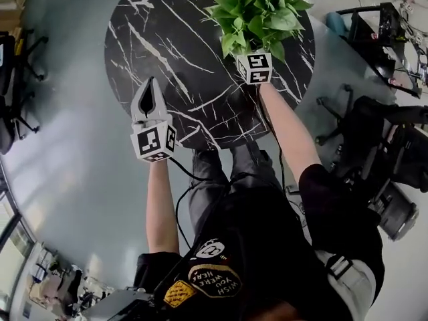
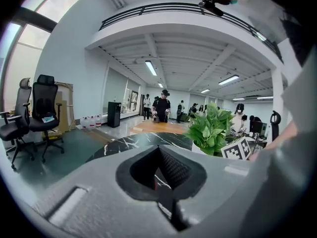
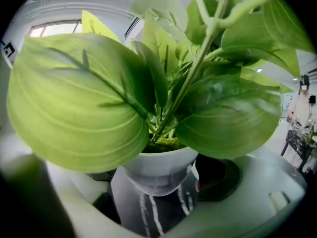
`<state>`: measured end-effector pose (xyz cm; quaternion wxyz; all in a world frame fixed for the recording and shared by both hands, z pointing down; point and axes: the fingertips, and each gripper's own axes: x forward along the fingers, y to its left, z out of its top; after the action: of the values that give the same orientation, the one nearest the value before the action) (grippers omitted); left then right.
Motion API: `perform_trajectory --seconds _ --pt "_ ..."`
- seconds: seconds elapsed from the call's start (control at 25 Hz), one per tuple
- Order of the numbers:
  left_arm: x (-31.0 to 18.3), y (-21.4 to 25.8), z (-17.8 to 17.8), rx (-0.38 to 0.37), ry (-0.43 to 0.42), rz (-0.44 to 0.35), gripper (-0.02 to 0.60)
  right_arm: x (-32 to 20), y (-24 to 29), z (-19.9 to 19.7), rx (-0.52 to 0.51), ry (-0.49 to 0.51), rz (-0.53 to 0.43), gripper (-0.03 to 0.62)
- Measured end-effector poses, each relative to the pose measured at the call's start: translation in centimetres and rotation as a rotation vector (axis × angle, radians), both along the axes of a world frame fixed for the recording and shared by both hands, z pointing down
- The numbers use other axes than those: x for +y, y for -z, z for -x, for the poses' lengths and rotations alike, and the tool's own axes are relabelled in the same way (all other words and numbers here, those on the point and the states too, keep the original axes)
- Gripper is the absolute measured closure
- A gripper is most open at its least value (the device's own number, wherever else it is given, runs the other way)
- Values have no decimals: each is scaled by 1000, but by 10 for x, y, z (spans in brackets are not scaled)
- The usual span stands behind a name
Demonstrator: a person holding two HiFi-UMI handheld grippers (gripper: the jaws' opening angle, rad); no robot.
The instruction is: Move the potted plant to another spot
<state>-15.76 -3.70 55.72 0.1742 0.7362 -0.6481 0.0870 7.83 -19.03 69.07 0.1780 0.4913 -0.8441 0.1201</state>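
1. A round black table (image 1: pixel 160 45) with white veins stands on the grey floor (image 1: pixel 73 179).
2. The plant (image 1: pixel 257 15), in a white pot (image 3: pixel 158 170), is at the table's far right edge. Whether the pot rests on the top cannot be told.
3. Chairs (image 1: pixel 374 122) stand on the floor beside the table.

- The head view looked steeply down onto the round counter (image 1: pixel 167 52).
- The left gripper view faced level across the room; both shared the potted plant (image 2: pixel 210 128).
- The right gripper view sat close against its pot (image 3: pixel 161 170).
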Motion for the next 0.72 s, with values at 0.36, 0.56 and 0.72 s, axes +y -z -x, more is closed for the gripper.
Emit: perform_trajectory --seconds 0.36,0.56,0.72 --pt "-32 -7 -84 -4 -115 11 577 -17 3 -150 17 -202 -12 105" --pt "-41 -11 -114 -10 -157 24 577 -21 5 -218 31 -300 -15 105" --pt "-45 -13 -126 -15 -173 33 577 -22 5 -247 21 -319 -16 105"
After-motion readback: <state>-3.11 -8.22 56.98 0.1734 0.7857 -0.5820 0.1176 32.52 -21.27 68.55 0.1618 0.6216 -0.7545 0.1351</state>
